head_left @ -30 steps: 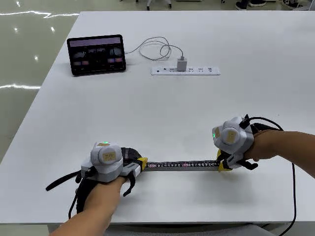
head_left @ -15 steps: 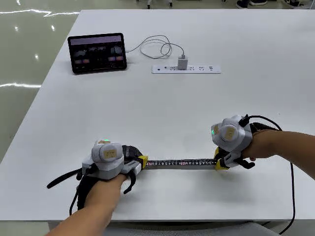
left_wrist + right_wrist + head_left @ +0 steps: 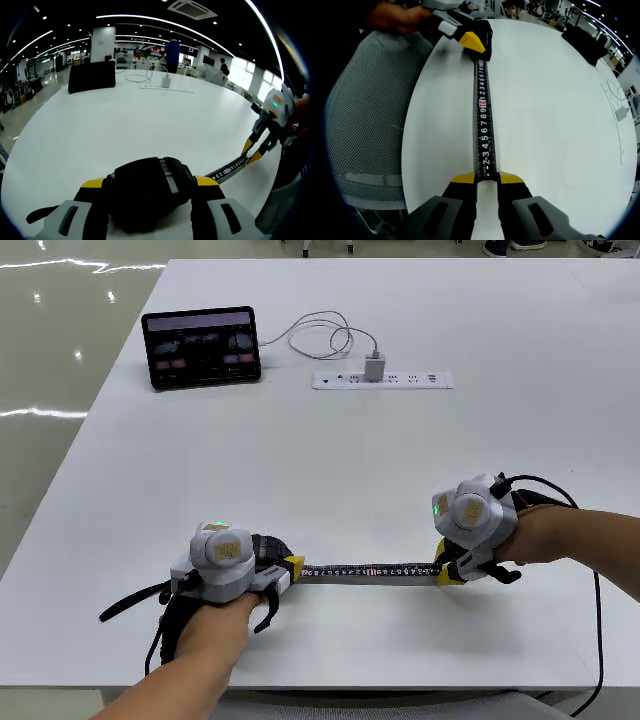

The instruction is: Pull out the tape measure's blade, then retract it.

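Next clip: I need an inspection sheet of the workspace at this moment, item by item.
Surface: white table, no marks seen.
Job's things: tape measure case near the front edge; blade drawn out flat along the table between the two grippers.
Clutter: tablet standing at the far left, screen lit; power strip with a white charger plugged in.
Grippers: left gripper shut on the tape measure case; right gripper shut on the blade's end.
Cables: white cable looped between charger and tablet; black cable trailing from the right gripper past the front edge.
Surroundings: glossy floor; people far off in the left gripper view.
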`<state>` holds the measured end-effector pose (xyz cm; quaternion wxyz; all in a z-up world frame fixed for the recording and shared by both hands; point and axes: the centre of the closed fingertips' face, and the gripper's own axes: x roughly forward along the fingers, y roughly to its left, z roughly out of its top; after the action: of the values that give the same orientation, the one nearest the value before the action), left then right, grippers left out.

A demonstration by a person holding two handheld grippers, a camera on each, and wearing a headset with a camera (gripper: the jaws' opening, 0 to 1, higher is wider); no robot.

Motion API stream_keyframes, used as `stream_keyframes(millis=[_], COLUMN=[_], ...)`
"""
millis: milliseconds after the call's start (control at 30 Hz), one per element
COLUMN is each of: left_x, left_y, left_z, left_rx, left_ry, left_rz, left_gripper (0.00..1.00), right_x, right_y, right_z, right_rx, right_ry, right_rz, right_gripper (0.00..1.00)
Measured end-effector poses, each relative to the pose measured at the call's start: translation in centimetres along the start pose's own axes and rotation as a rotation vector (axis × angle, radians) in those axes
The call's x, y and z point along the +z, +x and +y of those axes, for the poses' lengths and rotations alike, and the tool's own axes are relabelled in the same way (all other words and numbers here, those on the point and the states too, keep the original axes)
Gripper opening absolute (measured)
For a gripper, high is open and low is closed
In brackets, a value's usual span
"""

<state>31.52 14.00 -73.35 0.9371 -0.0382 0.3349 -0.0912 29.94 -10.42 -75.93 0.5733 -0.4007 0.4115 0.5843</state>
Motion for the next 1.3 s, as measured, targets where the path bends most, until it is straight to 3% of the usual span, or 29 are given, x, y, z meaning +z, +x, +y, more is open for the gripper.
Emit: stream_keyframes(millis=[1300], left_x=[-0.1], left_y=[-0.1], left_z=[-0.2], left_rx=[-0.012], left_ry=[-0.011], left_rz=[0.015], left_gripper=[0.63], right_x=[2.3], right_y=[1.0], right_z=[0.2], right_rx=[0.002], right_ry=[-0.005], right_rz=[-0.025], right_gripper=[0.11])
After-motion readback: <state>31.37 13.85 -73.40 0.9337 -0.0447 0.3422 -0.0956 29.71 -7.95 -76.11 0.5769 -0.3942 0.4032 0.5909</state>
